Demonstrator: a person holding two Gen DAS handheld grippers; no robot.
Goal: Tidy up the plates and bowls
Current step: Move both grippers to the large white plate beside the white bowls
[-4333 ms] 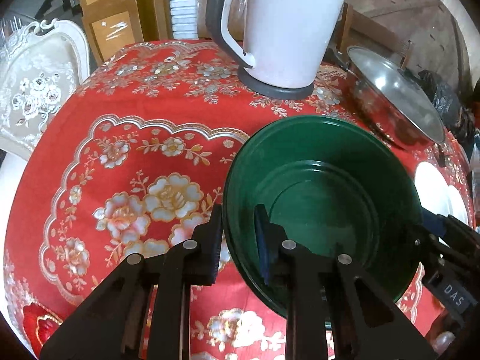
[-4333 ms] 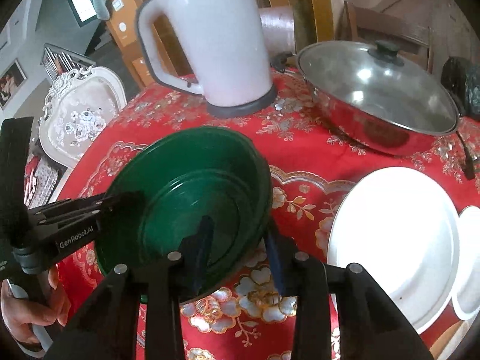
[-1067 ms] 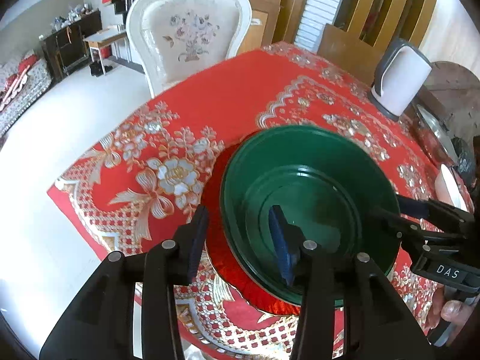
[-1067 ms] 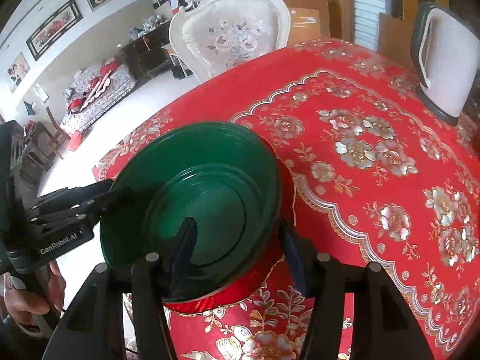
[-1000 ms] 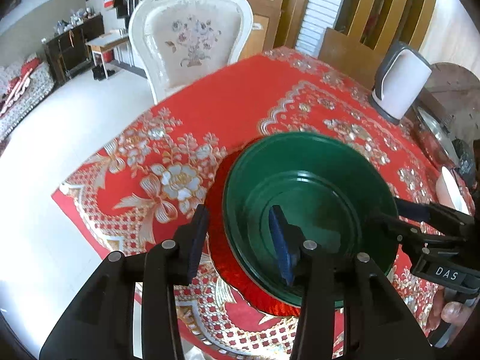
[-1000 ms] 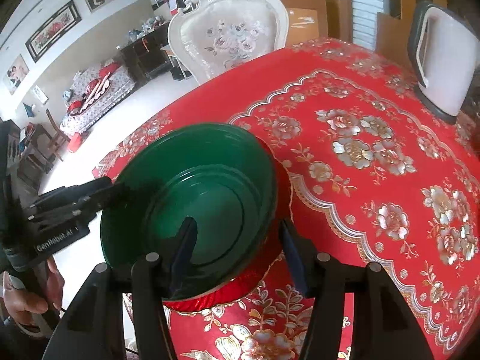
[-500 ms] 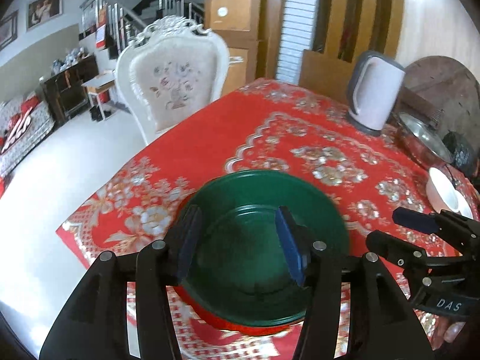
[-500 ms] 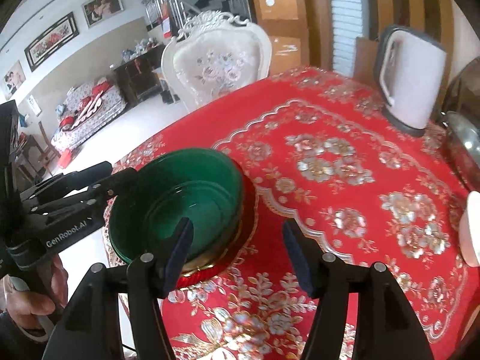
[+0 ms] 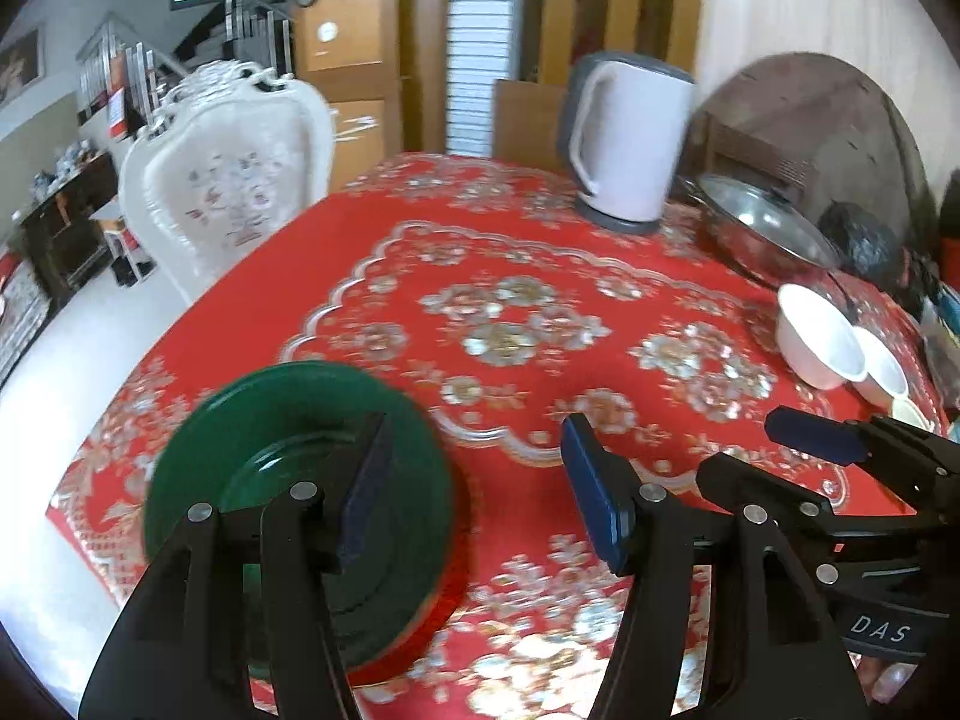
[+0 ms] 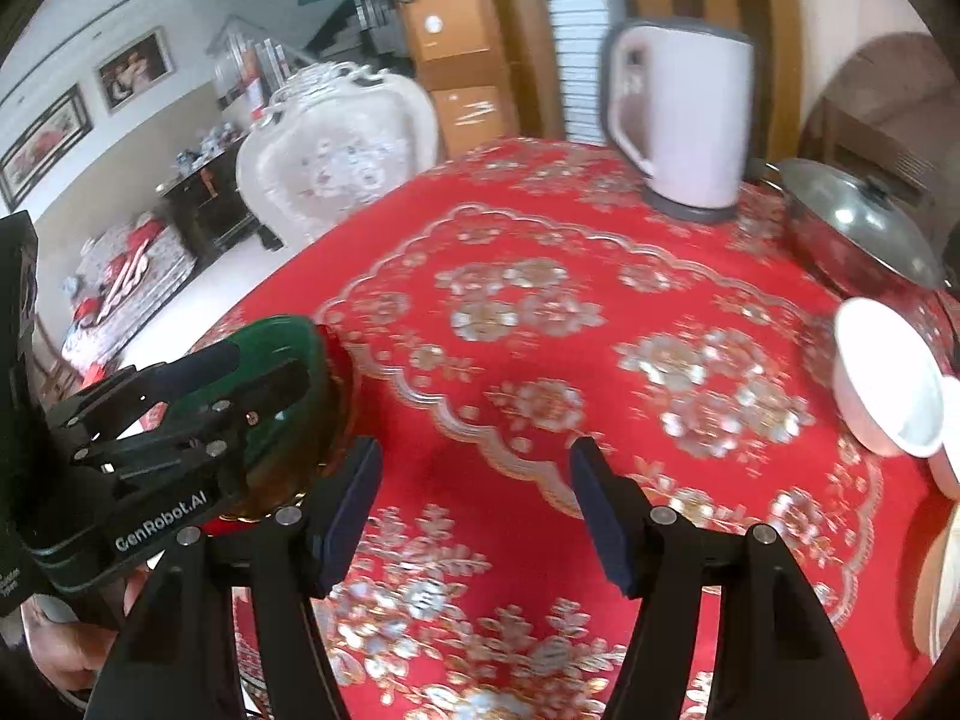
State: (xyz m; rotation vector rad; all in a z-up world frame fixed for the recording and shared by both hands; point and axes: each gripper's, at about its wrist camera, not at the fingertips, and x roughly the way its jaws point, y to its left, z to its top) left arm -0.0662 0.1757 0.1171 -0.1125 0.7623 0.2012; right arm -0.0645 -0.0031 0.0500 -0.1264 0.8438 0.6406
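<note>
A stack of dark green bowls (image 9: 270, 420) rests on a red plate (image 9: 462, 564) near the table's left edge. My left gripper (image 9: 480, 492) hovers above and just right of the stack, jaws opening, with only tablecloth and the bowl's rim seen past the gap. In the right wrist view the green bowls (image 10: 288, 348) lie at the left behind the left gripper (image 10: 198, 384). My right gripper (image 10: 480, 510) is over bare tablecloth, jaws opening, nothing between them. White bowls (image 9: 819, 336) (image 10: 888, 384) sit at the right.
A white electric kettle (image 9: 624, 138) and a steel pan with a glass lid (image 9: 762, 228) stand at the back of the red flowered tablecloth (image 10: 540, 312). A white ornate chair (image 9: 228, 180) stands beyond the table's left side. A hand shows at the lower left (image 10: 66, 648).
Both grippers let go of the green bowl, which now rests on the red plate. Both have pulled up and to the right, with their jaws wider.
</note>
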